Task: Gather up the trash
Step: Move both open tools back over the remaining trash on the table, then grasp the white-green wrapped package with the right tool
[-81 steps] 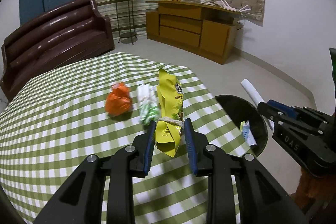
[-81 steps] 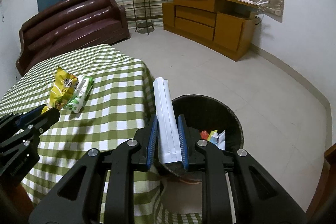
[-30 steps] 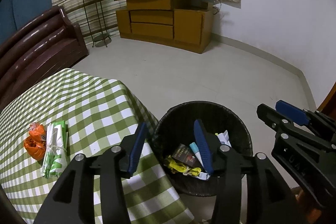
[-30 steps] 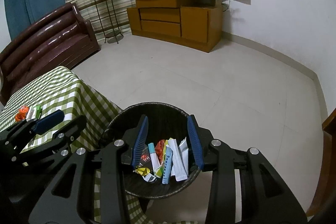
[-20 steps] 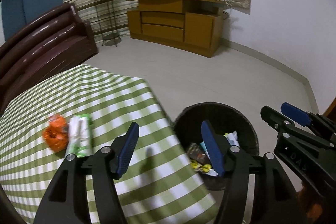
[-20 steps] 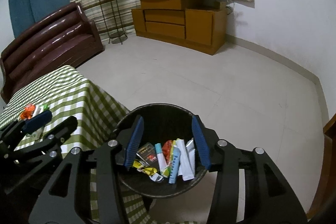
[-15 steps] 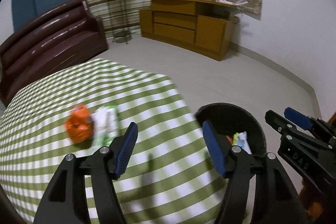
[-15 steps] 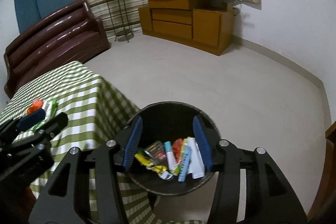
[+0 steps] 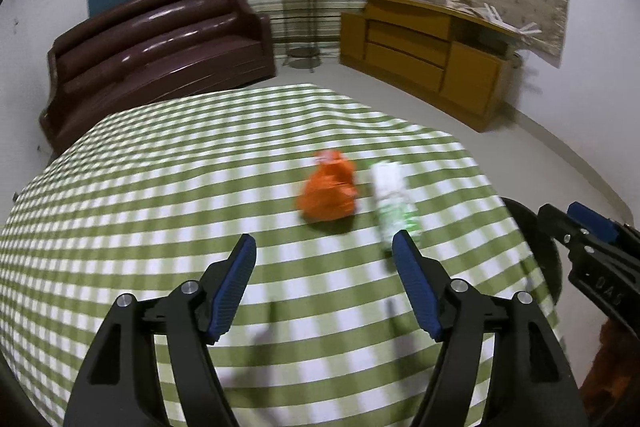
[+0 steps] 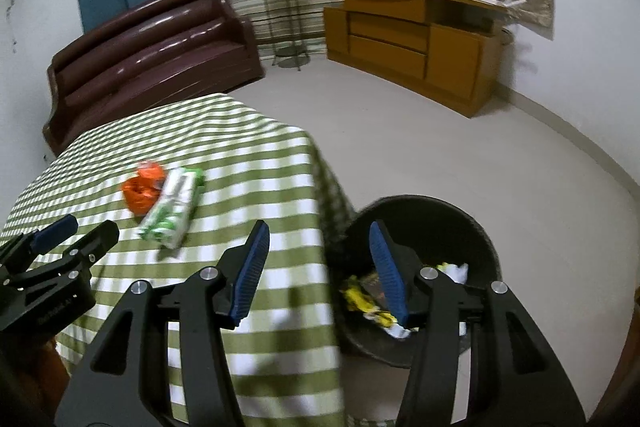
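A crumpled orange wrapper (image 9: 330,193) and a green-and-white packet (image 9: 394,205) lie side by side on the green checked tablecloth (image 9: 160,187). My left gripper (image 9: 324,237) hovers just short of them, jaws opening, nothing between its fingers. In the right wrist view the same wrapper (image 10: 142,191) and packet (image 10: 174,207) lie left of my right gripper (image 10: 319,227), which is open and empty above the table's corner and the black bin (image 10: 432,211). Yellow and white trash (image 10: 368,303) lies in the bin.
The bin's rim (image 9: 536,239) stands on the floor just past the table's right edge. A brown sofa (image 9: 160,39), a plant stand (image 9: 302,7) and a wooden cabinet (image 9: 432,47) line the far walls, with pale floor (image 10: 460,147) between.
Both grippers have swung from over the bin back leftward over the table. Both pairs of jaws stand wider. The yellow packet and white paper held earlier now lie in the bin.
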Demonstrator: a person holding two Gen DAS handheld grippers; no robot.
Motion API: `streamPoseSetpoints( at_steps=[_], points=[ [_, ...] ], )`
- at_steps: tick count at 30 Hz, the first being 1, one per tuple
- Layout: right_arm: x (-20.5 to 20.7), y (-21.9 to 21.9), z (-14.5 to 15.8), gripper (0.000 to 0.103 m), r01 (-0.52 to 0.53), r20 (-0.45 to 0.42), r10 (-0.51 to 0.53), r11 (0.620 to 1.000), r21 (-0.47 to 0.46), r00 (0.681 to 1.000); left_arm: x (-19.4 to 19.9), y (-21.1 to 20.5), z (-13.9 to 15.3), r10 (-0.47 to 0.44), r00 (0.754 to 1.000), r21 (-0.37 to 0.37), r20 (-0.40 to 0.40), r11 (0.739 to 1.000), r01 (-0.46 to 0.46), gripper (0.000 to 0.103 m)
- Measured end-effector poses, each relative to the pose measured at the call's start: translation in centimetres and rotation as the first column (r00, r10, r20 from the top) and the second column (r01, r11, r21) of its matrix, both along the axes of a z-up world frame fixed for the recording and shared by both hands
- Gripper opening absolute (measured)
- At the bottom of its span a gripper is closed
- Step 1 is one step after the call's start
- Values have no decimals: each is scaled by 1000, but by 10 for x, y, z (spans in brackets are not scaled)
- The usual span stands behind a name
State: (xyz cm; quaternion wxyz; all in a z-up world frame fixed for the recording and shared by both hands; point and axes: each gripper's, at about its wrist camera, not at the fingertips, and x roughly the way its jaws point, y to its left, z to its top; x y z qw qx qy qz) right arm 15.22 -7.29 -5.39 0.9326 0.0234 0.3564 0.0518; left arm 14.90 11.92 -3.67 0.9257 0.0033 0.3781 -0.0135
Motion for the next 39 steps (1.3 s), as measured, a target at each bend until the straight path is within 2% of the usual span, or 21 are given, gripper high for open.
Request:
streamPoseSetpoints(
  at_steps=[15,23,31,36,39],
  points=[
    [22,86,5,51,-117,-18,116,993,-25,993,-7,75,1,119,993,-20,10,993,-119,69],
    [42,110,-7,51,-116,-69,112,992,-54,991,-4,102,-4,163,987,-28,-4,986,-163,70],
    [53,120,-18,51,-111,-121,101,991,-79,988,-1,105,-7,180,984,-35,-17,983,-181,70],
    [54,123,-25,46,-123,-139,111,989,-82,984,2,104,-9,175,984,-38,-20,984,-176,70],
    [53,124,-30,31,-130,-153,116,988,-82,981,4,102,-10,171,985,-39,-23,984,-172,70]
  ],
)
